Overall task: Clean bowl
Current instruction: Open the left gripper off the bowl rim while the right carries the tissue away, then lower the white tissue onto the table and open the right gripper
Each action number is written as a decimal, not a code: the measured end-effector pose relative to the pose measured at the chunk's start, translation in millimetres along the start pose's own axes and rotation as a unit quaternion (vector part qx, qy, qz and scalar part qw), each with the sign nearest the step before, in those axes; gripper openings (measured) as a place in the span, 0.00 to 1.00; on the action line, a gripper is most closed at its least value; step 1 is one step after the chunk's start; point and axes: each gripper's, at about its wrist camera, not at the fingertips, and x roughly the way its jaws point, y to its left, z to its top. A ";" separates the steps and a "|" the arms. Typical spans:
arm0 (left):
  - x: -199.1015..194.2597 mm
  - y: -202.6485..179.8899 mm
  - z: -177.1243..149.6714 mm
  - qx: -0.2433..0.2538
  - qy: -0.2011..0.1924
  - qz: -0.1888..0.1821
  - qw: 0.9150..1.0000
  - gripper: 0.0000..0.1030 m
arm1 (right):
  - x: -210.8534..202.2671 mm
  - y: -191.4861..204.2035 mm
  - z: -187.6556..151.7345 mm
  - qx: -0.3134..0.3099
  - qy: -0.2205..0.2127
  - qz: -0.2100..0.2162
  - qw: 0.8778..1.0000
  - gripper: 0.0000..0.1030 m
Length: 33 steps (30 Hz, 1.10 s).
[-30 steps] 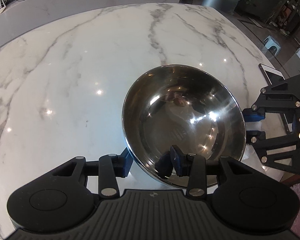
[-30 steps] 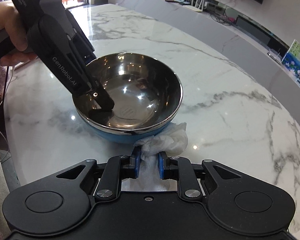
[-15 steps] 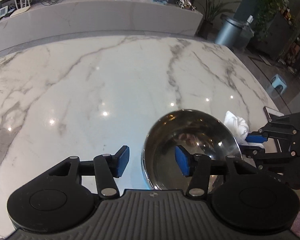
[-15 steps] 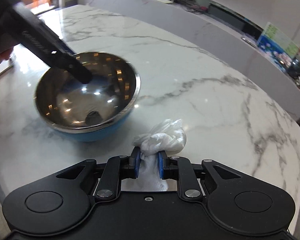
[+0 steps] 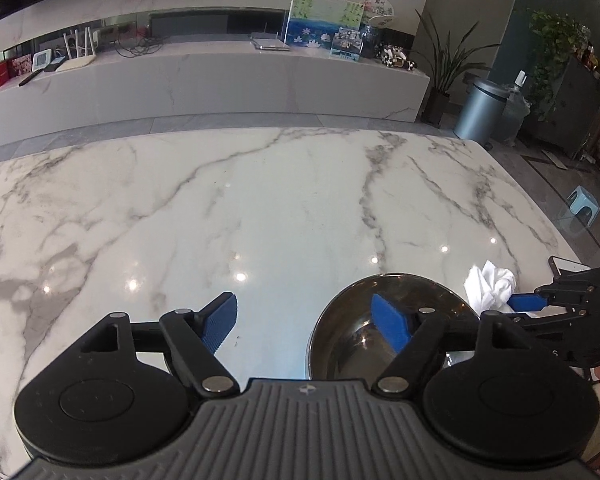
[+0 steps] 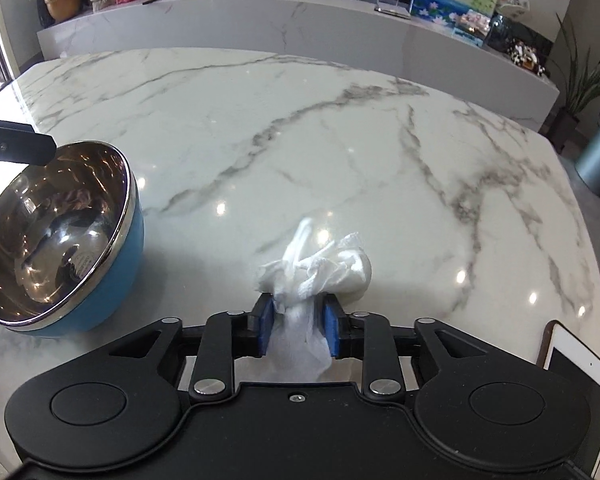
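So the bowl [image 6: 56,236], steel inside and blue outside, sits tilted on the marble surface [image 6: 300,128] at the left of the right wrist view. The left tool [image 5: 304,322] is spread wide with its jaws opening and nothing between them; its right pad hangs over the bowl's rim. The right tool [image 6: 299,322] has its jaws opening too, with the crumpled white tissue [image 6: 320,268] between the blue pads, though I can't tell whether they're gripping it. A phone [image 6: 580,364] lies near the surface's edge.
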 end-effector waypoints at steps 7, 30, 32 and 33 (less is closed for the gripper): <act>-20.2 -3.1 -7.5 0.019 -0.042 -0.003 0.999 0.75 | -12.6 -2.6 -2.6 0.011 -0.026 -0.022 0.999 0.48; -79.8 -32.0 -76.1 -0.017 -0.114 -0.016 0.993 0.85 | -100.4 60.7 -81.5 0.100 -0.160 -0.088 0.978 0.75; -78.3 -34.5 -78.7 -0.006 -0.110 -0.007 0.994 0.85 | -101.2 59.4 -85.0 0.120 -0.164 -0.078 0.976 0.75; -77.6 -35.9 -79.5 -0.001 -0.111 -0.003 0.994 0.85 | -101.4 59.5 -86.5 0.127 -0.164 -0.072 0.976 0.75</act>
